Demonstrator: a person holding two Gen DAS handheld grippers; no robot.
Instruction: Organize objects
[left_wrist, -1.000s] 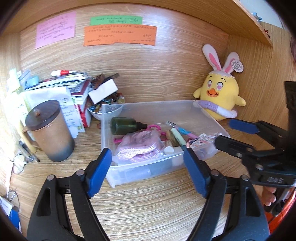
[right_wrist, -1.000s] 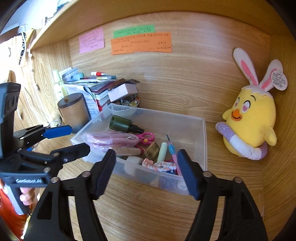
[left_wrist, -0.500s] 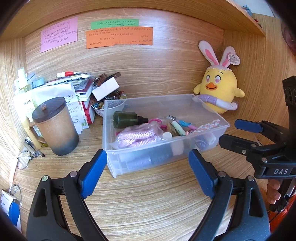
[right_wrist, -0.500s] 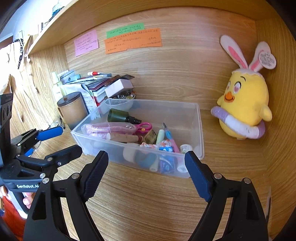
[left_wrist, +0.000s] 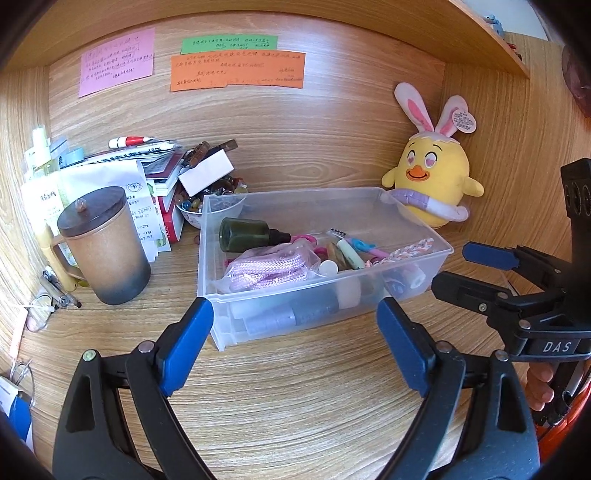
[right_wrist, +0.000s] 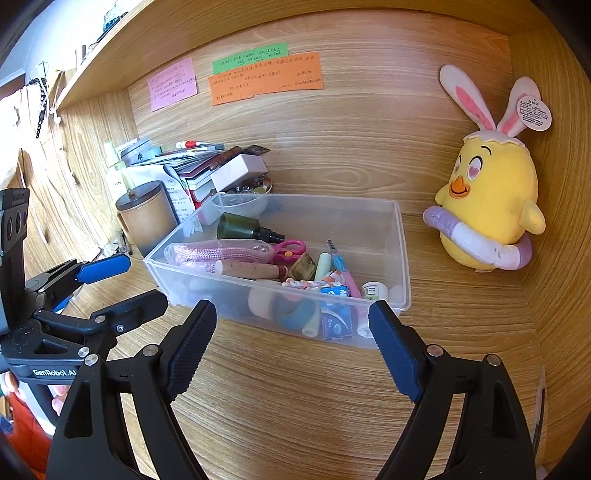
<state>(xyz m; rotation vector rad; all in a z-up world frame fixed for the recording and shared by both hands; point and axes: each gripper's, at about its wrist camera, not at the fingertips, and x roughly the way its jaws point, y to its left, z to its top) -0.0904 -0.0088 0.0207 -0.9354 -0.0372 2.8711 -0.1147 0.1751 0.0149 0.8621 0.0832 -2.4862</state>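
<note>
A wooden worktop alcove, with the sorting looking close to done.

Small things already lie heaped in the clear bin (left_wrist: 321, 258): a dark bottle (left_wrist: 245, 234), pink rope (left_wrist: 271, 267), scissors (right_wrist: 290, 246), pens and tubes. To my eye what may be left is the pile of papers (left_wrist: 140, 162) and the lidded mug (left_wrist: 103, 243) to the bin's left, and the plush chick (right_wrist: 487, 206) at the back right. The left gripper (left_wrist: 295, 339) hovers just in front of the bin's near wall, fingers spread wide and holding nothing. The right gripper (right_wrist: 291, 341) faces the bin's near right corner, equally wide and empty; neither touches the bin.
</note>
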